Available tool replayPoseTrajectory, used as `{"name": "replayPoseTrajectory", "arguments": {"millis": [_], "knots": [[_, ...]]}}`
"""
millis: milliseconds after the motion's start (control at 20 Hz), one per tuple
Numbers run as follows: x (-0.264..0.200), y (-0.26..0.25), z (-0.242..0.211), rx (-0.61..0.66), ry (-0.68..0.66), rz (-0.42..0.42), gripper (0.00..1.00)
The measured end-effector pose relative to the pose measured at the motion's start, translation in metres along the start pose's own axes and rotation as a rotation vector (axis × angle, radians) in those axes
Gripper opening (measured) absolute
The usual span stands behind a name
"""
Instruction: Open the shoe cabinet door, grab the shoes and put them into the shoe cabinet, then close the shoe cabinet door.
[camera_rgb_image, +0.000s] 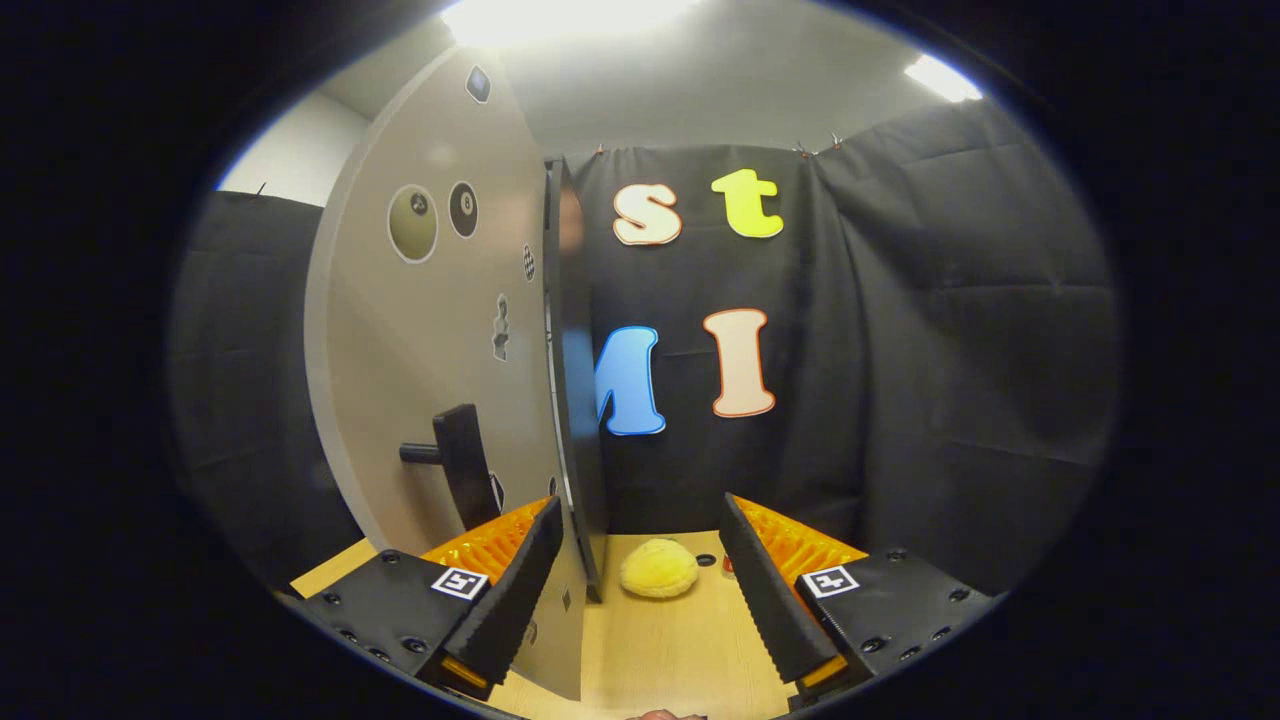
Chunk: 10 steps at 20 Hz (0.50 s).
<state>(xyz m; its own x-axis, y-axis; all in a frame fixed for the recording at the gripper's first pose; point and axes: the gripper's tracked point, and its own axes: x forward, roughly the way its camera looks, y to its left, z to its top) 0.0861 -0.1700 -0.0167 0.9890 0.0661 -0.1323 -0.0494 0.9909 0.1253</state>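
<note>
Cabinet door (440, 330): a large, stiff grey panel standing edge-on at left, swung partly open; it should pivot freely on its hinges when drawn by the black handle (462, 462), the firm place to hold. The cabinet's inside is hidden behind the door. Table (690, 650): pale wood. Gripper (640, 570): fingers spread wide apart, holding nothing, the left finger (510, 580) crossing the door's lower edge. Shoe (659, 568): a small yellow plush lump lying between and just beyond the fingers, near the door edge; probably light, soft and compressible, so pinch across its body. Its shape is hard to make out.
</note>
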Motion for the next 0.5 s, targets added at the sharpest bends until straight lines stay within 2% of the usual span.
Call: {"name": "replayPoseTrajectory", "arguments": {"millis": [150, 500], "knots": [[0.001, 0.002, 0.003, -0.014, -0.003, -0.007, 0.98], [-0.010, 0.019, 0.000, -0.005, 0.001, -0.102, 0.97]]}}
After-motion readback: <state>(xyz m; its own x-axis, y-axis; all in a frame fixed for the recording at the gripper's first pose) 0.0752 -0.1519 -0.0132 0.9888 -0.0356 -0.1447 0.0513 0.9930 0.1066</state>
